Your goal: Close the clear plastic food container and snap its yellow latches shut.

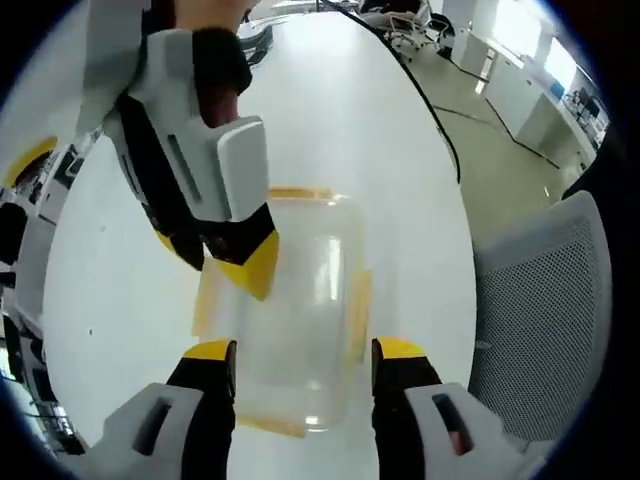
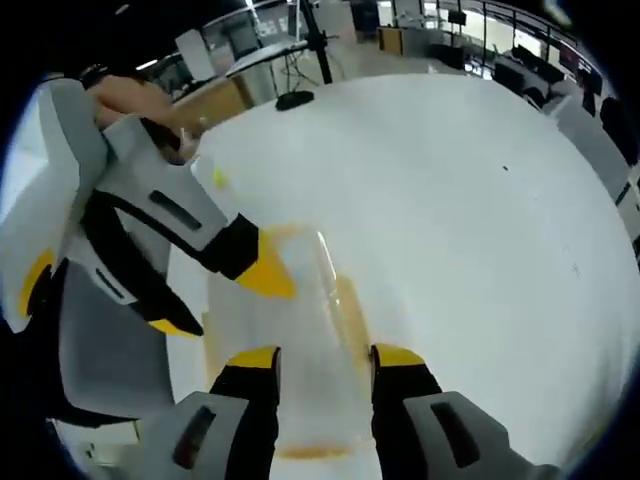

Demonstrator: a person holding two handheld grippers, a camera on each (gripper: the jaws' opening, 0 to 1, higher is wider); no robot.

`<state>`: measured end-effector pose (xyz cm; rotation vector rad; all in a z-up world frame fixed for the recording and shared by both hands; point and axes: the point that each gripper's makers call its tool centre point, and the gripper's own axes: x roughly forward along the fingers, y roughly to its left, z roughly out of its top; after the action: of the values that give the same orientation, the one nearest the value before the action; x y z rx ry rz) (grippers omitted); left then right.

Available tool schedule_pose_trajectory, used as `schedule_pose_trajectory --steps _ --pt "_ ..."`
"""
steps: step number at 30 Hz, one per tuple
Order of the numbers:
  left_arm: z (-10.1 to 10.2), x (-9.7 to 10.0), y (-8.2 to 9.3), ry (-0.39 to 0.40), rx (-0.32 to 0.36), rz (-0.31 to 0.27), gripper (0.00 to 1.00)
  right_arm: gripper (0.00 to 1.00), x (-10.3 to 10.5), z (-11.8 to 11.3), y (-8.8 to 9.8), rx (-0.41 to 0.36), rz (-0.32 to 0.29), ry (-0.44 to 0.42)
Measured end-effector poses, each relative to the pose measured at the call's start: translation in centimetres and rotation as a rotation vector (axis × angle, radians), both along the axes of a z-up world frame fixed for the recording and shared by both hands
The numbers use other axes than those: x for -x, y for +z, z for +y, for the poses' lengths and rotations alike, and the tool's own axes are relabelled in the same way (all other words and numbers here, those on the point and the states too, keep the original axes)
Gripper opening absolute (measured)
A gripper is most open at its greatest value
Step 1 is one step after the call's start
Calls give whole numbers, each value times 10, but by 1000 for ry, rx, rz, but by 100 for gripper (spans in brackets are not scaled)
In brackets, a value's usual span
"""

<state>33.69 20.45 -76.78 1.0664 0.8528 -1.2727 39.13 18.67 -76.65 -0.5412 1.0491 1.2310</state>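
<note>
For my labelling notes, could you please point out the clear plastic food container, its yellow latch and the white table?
clear plastic food container [image 1: 300, 300]: left gripper view, lid centre.
yellow latch [image 1: 358, 305]: left gripper view, long side strip.
white table [image 2: 450, 200]: right gripper view, bare surface.

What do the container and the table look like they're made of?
Container: clear, glossy plastic by the look; the table shows through it and it carries bright highlights, with yellow latches at its edges. Table: smooth white top, likely laminate, with a soft sheen.

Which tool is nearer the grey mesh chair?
Left. The left tool hangs over the container, right beside the chair; the right tool is across the container from it.
</note>
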Motion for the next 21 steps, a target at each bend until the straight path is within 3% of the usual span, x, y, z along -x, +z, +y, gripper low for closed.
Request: schedule_pose_trajectory --steps 8,18,21 --pt "-1 1 -4 14 -52 -47 57 37 -2 9 -5 16 89 50" --pt "-1 0 -9 6 -113 -208 54 38 2 9 -7 62 171 89" --pt "0 -1 -10 11 -104 -213 54 38 2 9 -7 70 184 102"
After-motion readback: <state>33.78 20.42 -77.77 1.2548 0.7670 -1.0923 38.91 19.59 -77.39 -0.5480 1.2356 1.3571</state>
